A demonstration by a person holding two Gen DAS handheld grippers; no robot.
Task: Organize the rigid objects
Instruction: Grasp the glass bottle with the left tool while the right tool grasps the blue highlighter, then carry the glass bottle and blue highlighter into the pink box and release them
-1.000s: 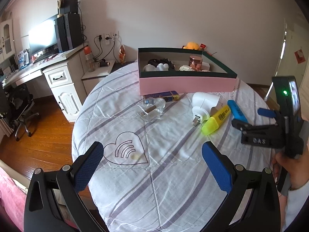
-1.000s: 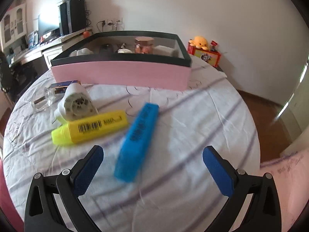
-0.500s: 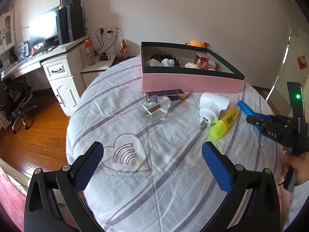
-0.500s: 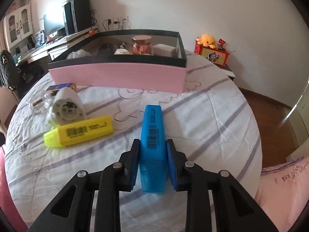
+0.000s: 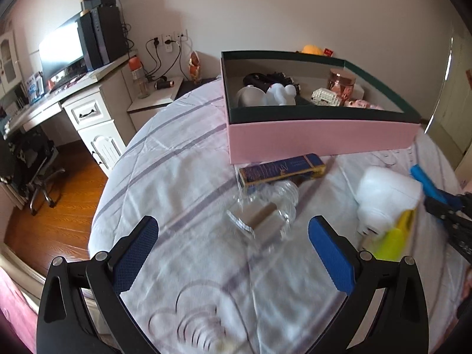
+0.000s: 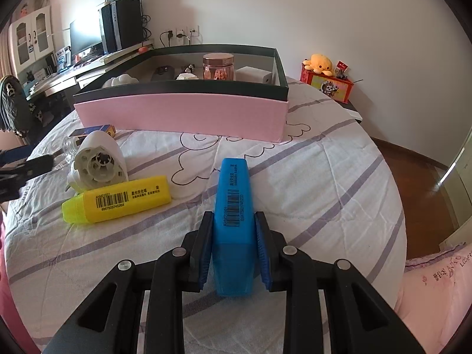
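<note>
Right wrist view: the right gripper (image 6: 233,244) tilts downward over the bed (image 6: 324,183), its pads having just closed on the blue highlighter (image 6: 233,203), which points toward the pink box (image 6: 183,115). A barcode runs along the highlighter; its small print is unreadable. The yellow highlighter (image 6: 118,200), lying against a white plug adapter (image 6: 98,166), reads "AHM21581" and "6947503745264". The left gripper (image 5: 233,253) hangs wide apart and empty, angled down before a clear glass bottle (image 5: 265,212).

Both wrist views look down along their tongs (close), sharing the pink box (image 5: 321,138).
</note>
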